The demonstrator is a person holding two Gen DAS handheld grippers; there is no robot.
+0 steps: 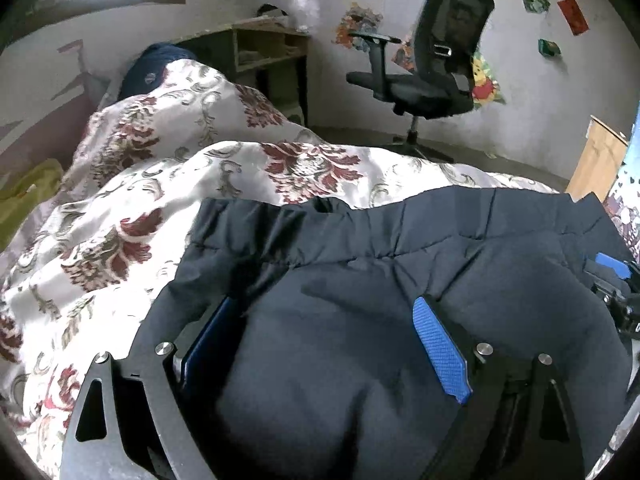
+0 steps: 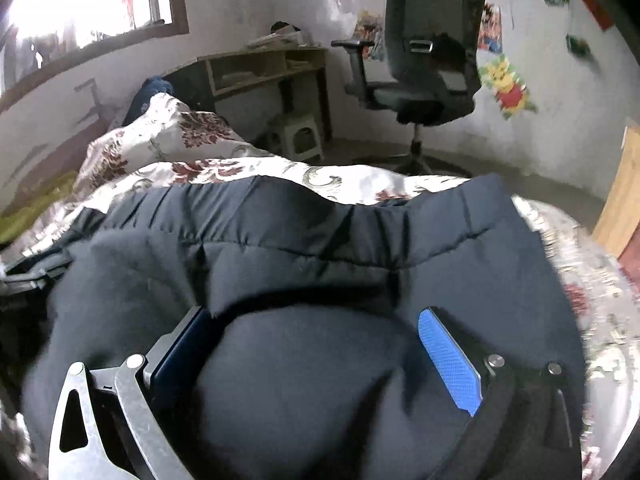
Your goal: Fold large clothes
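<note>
A large dark navy padded garment (image 1: 360, 264) lies on a floral bedspread (image 1: 132, 216); it also fills the right wrist view (image 2: 280, 248). My left gripper (image 1: 324, 320) has its blue-padded fingers (image 1: 440, 344) spread wide, with a thick bulge of the garment between them. My right gripper (image 2: 316, 332) also has its fingers (image 2: 448, 356) wide apart around a bulge of the same garment. Part of the right gripper shows at the right edge of the left wrist view (image 1: 616, 280).
A black office chair (image 1: 436, 64) stands on the floor beyond the bed, with a wooden shelf desk (image 1: 264, 48) and a small stool (image 2: 300, 136) to its left. A wooden panel (image 1: 596, 160) is at the right. A yellow-green cloth (image 1: 24, 200) lies at the bed's left.
</note>
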